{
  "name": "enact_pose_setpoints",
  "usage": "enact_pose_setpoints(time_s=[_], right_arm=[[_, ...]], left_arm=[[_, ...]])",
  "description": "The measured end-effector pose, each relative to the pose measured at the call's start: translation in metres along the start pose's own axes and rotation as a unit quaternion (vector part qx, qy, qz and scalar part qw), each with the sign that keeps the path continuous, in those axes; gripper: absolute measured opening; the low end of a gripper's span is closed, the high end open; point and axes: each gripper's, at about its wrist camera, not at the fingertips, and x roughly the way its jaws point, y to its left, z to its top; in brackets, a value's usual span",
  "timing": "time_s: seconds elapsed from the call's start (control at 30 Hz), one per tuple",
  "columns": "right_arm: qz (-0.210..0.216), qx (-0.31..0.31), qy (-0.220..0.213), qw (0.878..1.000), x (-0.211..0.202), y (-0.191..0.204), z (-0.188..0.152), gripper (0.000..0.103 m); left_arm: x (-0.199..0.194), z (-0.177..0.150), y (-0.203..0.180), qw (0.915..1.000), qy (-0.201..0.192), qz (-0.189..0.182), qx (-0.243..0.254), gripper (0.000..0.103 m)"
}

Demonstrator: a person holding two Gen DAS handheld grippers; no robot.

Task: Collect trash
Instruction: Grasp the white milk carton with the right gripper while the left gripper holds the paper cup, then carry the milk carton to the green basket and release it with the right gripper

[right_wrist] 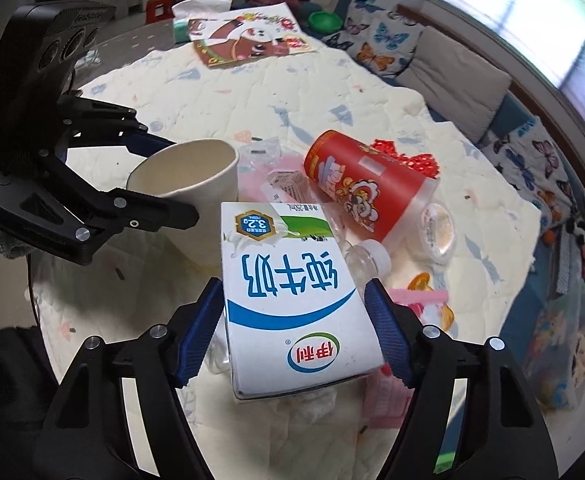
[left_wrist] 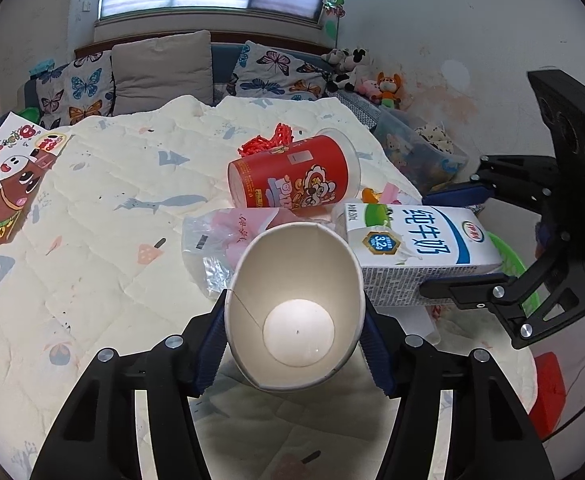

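Note:
A white paper cup point(left_wrist: 292, 312) lies sideways with its mouth toward the left wrist camera, squeezed oval by my left gripper point(left_wrist: 294, 344), which is shut on it. In the right wrist view the same cup point(right_wrist: 188, 176) sits in that left gripper point(right_wrist: 168, 180). A blue and white milk carton point(right_wrist: 292, 300) lies lengthways in my right gripper point(right_wrist: 294, 336), with both blue pads against its sides. The left wrist view shows the carton point(left_wrist: 416, 248) held in the right gripper point(left_wrist: 426, 245), just right of the cup.
On the quilted cover point(left_wrist: 92, 240) lie a red snack tub point(left_wrist: 296, 176), a clear wrapper point(left_wrist: 220, 236), red netting point(left_wrist: 268, 140), a clear bottle point(right_wrist: 366, 258) and a small jelly cup point(right_wrist: 438, 232). A picture card point(left_wrist: 8, 176) lies far left. Cushions line the back.

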Motion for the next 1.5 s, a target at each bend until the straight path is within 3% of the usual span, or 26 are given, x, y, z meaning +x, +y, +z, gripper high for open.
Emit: enact_pose_setpoints(time_s=[0.47, 0.73, 1.1, 1.5], right_arm=[[-0.036, 0.065, -0.057, 0.996, -0.036, 0.013, -0.031, 0.068], [-0.009, 0.096, -0.041, 0.994, -0.029, 0.026, -0.052, 0.068], [-0.004, 0.126, -0.034, 0.991, -0.011, 0.030, -0.061, 0.069], [-0.016, 0.198, -0.111, 0.974, -0.062, 0.031, -0.084, 0.068]], left_arm=[[-0.027, 0.004, -0.014, 0.9997, -0.022, 0.003, 0.005, 0.057], [-0.028, 0.002, -0.021, 0.9997, -0.021, 0.000, 0.010, 0.057], [-0.027, -0.002, -0.022, 0.9998, -0.017, 0.002, 0.007, 0.057], [-0.046, 0.003, -0.044, 0.9990, -0.036, -0.010, 0.025, 0.057]])
